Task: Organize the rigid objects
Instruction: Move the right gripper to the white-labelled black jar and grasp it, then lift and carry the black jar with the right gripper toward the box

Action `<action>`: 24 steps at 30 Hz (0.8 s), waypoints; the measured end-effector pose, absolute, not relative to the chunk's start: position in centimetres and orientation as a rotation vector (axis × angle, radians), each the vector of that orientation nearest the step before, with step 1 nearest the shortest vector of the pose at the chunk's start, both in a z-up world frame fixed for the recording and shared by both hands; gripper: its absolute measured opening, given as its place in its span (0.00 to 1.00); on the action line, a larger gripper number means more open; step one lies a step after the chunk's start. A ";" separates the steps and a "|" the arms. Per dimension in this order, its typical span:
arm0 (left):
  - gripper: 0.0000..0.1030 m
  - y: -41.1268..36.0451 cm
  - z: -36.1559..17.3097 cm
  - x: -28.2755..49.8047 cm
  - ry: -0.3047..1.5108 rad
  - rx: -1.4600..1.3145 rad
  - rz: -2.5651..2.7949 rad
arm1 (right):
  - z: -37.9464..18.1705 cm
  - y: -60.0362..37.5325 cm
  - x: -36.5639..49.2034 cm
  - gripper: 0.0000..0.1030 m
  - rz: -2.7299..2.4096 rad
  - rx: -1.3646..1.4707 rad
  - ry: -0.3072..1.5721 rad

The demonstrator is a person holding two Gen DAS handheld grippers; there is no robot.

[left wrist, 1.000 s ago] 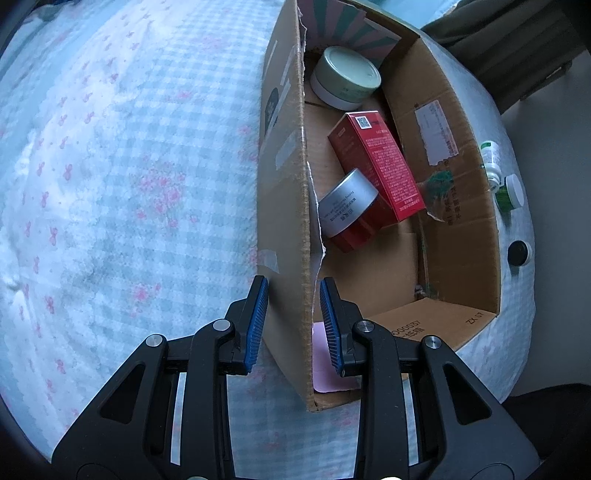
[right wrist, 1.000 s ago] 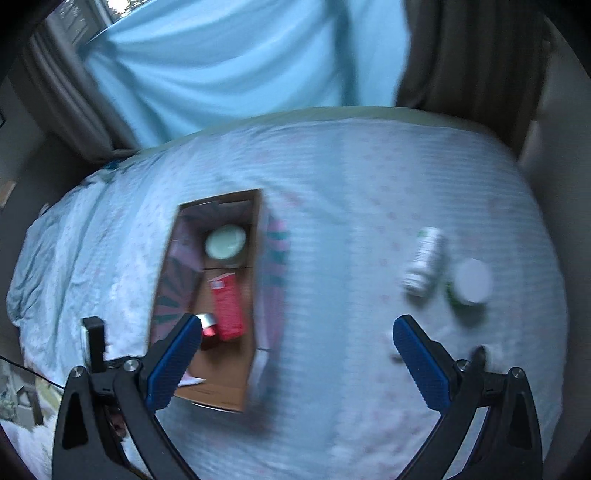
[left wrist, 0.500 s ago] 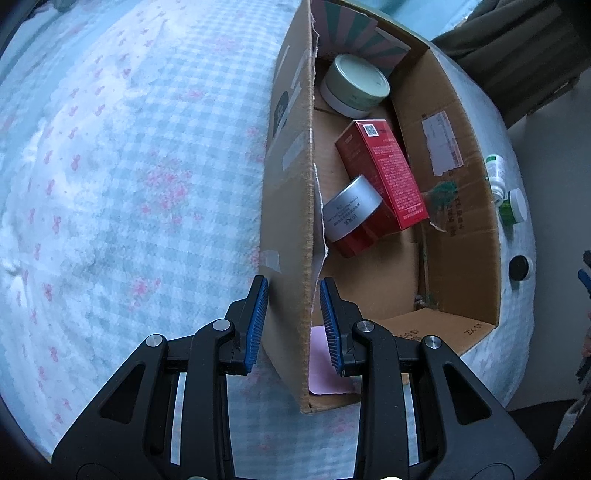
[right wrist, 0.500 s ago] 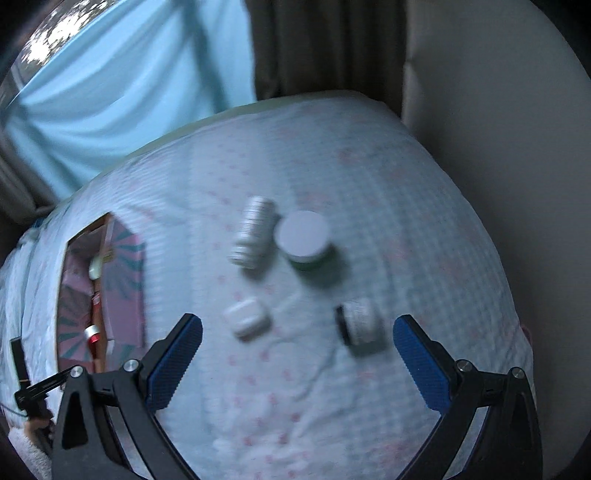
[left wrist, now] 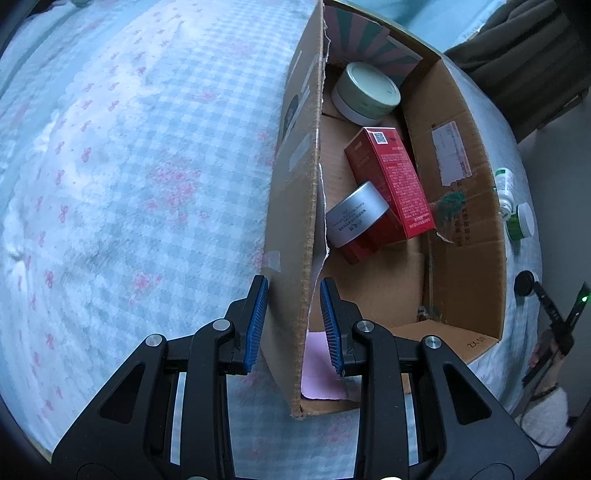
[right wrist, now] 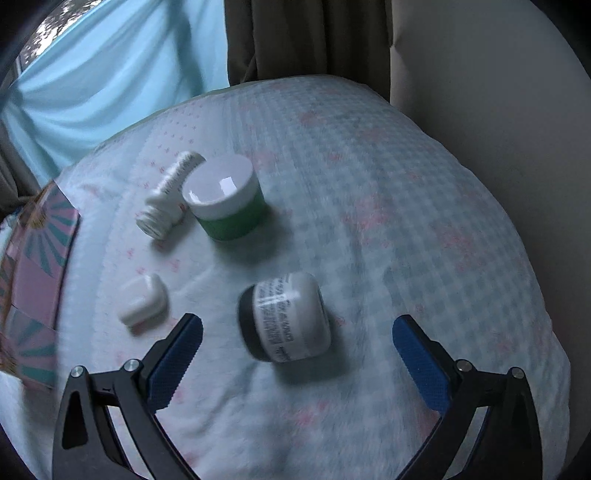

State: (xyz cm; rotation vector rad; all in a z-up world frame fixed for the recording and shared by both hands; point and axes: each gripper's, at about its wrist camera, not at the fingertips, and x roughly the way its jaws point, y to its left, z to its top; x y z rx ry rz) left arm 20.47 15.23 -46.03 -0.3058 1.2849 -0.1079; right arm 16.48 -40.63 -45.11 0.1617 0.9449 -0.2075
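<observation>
My left gripper [left wrist: 293, 323] straddles the near side wall of an open cardboard box [left wrist: 295, 206]; its jaws stand slightly apart from the wall, one on each side. The box holds a pale green tin [left wrist: 365, 92], a red carton [left wrist: 389, 181] and a silver-lidded red jar [left wrist: 354, 219]. My right gripper [right wrist: 295, 354] is wide open just above a white jar with a black lid [right wrist: 286, 319] lying on its side on the bed. A green jar with a white lid [right wrist: 229, 199], a white bottle [right wrist: 168, 194] and a small white case [right wrist: 142, 299] lie beyond it.
The bed has a blue checked cover [left wrist: 129, 166] with pink flowers. The box flap with a pink and teal pattern [right wrist: 33, 273] is at the left of the right wrist view. A wall [right wrist: 480, 92] and dark curtain [right wrist: 303, 33] border the bed's far side.
My right gripper has swung right from the box and dropped close over the loose jars, now centred on the black-lidded jar. The left gripper has stayed at the box wall.
</observation>
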 end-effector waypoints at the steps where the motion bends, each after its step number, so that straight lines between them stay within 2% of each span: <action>1: 0.24 15.1 -46.0 20.5 1.283 -0.302 -0.107 | -45.7 -40.6 16.5 0.90 -0.205 0.152 0.943; 6: 0.24 14.6 -46.1 20.5 1.281 -0.276 -0.102 | -47.3 -40.3 16.8 0.84 -0.193 0.084 0.927; 8: 0.24 14.5 -46.1 20.4 1.278 -0.270 -0.101 | -47.8 -40.0 17.2 0.65 -0.181 0.056 0.929; 11: 0.24 14.5 -46.1 20.4 1.278 -0.281 -0.099 | -48.2 -39.8 17.7 0.47 -0.165 0.027 0.942; 24: 0.24 14.1 -46.1 20.7 1.283 -0.250 -0.105 | -47.9 -39.8 18.6 0.46 -0.154 0.060 0.992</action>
